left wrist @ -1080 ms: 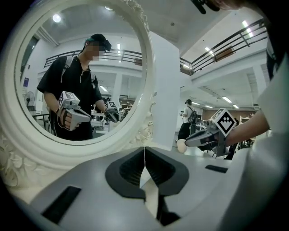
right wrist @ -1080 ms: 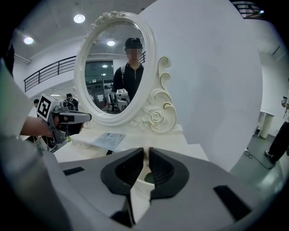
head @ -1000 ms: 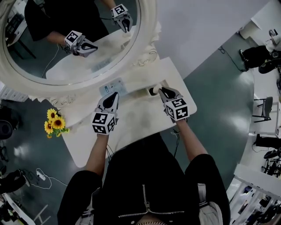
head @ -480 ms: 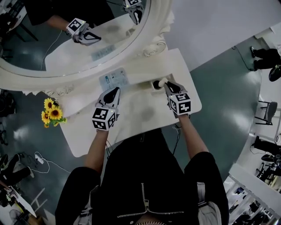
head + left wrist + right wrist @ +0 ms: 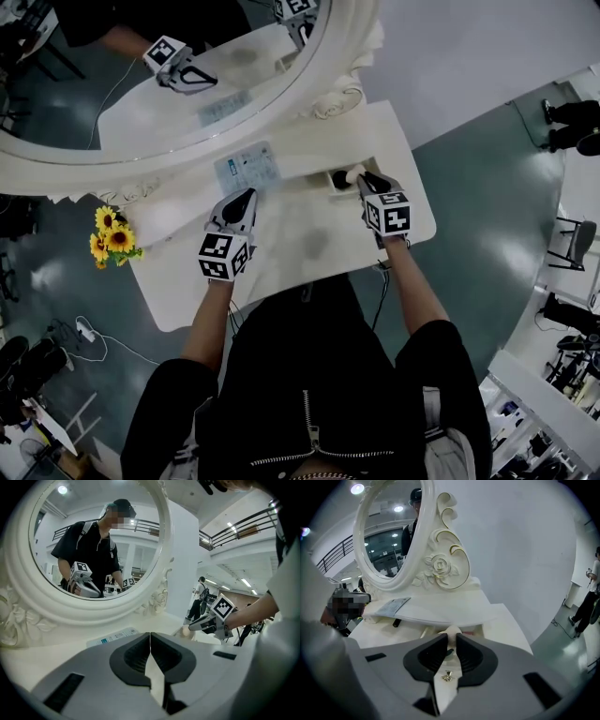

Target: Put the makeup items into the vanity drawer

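The cream makeup item (image 5: 452,631), a slim piece with a small gold ornament on its side, stands between the right tongs (image 5: 451,638), which are opening around it. Its sides look flush against both pads, so I judge it loosely held and about to be let go. It is poised at the small open drawer (image 5: 336,184) set into the right end of the vanity, its far end toward the opening. That seems to be the reason for the hold: a release here should drop it inside rather than onto the tabletop (image 5: 300,248). The drawer mouth is narrow (barely wider than the item, by the look of it). The raised shelf (image 5: 440,613) is just behind it and the tabletop's right edge is near, so there is little room for a sideways slip. The left tongs (image 5: 150,638) are clenched on nothing and hover over the middle of the tabletop, well apart from the drawer and out of the right arm's way. On the shelf a flat packet (image 5: 247,170) lies below the oval mirror (image 5: 112,103). A dark stick (image 5: 396,623) lies under the shelf's lip, possibly another item to collect. Sunflowers (image 5: 112,248) sit at the tabletop's left end. The bare middle of the tabletop gives either hand free passage.
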`<act>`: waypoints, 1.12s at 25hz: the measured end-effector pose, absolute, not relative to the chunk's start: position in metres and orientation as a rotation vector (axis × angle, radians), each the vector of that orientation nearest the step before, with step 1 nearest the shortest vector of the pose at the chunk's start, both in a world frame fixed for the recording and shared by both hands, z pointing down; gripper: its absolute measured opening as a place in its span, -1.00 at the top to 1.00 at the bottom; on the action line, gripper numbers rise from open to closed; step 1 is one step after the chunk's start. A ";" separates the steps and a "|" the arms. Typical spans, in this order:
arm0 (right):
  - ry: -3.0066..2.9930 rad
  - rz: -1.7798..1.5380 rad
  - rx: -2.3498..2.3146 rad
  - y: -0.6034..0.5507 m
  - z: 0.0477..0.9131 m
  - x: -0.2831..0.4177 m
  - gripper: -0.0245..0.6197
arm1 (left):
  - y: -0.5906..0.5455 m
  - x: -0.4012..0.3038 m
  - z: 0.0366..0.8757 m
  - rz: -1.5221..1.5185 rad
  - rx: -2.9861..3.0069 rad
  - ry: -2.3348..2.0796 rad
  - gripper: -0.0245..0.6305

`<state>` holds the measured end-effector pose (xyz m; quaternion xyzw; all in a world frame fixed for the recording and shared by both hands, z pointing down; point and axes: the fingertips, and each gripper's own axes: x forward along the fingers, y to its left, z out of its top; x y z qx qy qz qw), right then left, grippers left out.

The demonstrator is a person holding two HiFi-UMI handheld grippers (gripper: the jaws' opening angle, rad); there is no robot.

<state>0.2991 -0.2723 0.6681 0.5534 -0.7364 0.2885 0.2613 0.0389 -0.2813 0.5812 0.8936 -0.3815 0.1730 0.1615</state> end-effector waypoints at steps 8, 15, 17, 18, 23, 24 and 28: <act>-1.951 0.775 1.541 -0.273 0.670 0.305 0.72 | -0.275 0.029 0.585 0.489 2.529 -1.104 0.86; -1.960 0.777 1.570 -0.268 0.664 0.302 0.80 | -0.272 0.017 0.577 0.466 2.536 -1.134 0.86; -1.973 0.766 1.584 -0.268 0.660 0.299 0.84 | -0.271 0.013 0.574 0.455 2.541 -1.145 0.86; -1.984 0.760 1.589 -0.268 0.657 0.297 0.87 | -0.270 0.011 0.573 0.449 2.543 -1.151 0.86; -2.064 0.723 1.576 -0.262 0.644 0.276 0.90 | -0.263 -0.006 0.563 0.415 2.541 -1.195 0.86; -2.082 0.711 1.569 -0.262 0.641 0.270 0.90 | -0.262 -0.009 0.561 0.409 2.543 -1.205 0.86; -2.167 0.663 1.540 -0.265 0.622 0.238 0.90 | -0.262 -0.026 0.548 0.383 2.557 -1.250 0.86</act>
